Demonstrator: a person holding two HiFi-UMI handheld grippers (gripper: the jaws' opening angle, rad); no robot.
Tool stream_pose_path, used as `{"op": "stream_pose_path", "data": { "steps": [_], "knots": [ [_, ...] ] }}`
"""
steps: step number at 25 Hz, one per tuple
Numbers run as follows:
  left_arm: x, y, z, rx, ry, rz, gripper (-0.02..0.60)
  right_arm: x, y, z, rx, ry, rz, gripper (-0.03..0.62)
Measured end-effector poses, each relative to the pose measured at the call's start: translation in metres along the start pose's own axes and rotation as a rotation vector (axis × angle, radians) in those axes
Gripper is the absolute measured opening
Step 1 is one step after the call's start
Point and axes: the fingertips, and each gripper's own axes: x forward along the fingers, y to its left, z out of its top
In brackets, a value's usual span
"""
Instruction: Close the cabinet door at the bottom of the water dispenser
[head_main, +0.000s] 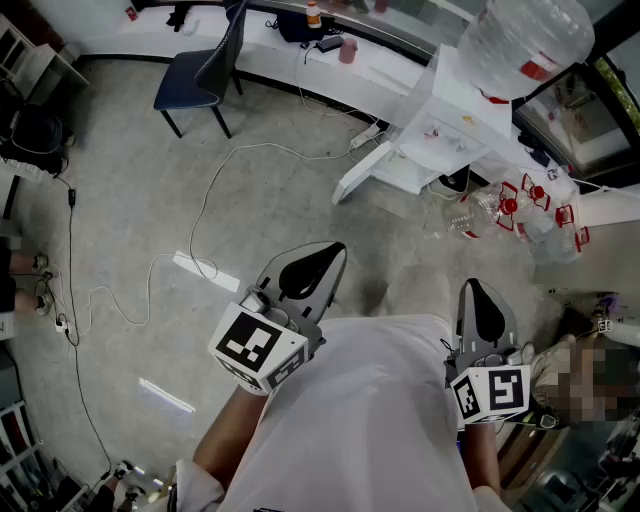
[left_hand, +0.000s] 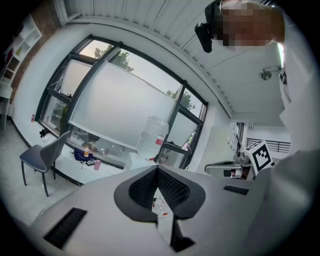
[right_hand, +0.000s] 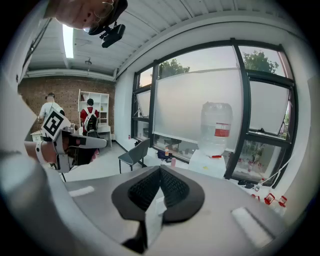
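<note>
Head view: cabinet door (head_main: 365, 172) hangs open ahead of my grippers, clear jug (head_main: 520, 40) above it. My left gripper (head_main: 335, 250) and right gripper (head_main: 472, 288) point forward, both closed and empty.

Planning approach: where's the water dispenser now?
Head view, upper right: water dispenser stands by the window counter, chair to its left, loose bottles on the floor at its right.

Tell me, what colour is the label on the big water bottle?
Red; the label shows best in the right gripper view.
</note>
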Motion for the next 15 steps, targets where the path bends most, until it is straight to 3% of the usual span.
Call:
{"op": "stream_pose_path", "data": {
  "steps": [15],
  "knots": [
    [0.024,-0.037,-0.015,-0.005,0.035,0.061,0.006,0.019,0.004,0.0,0.0,-0.069,0.156,0.011]
  ]
}}
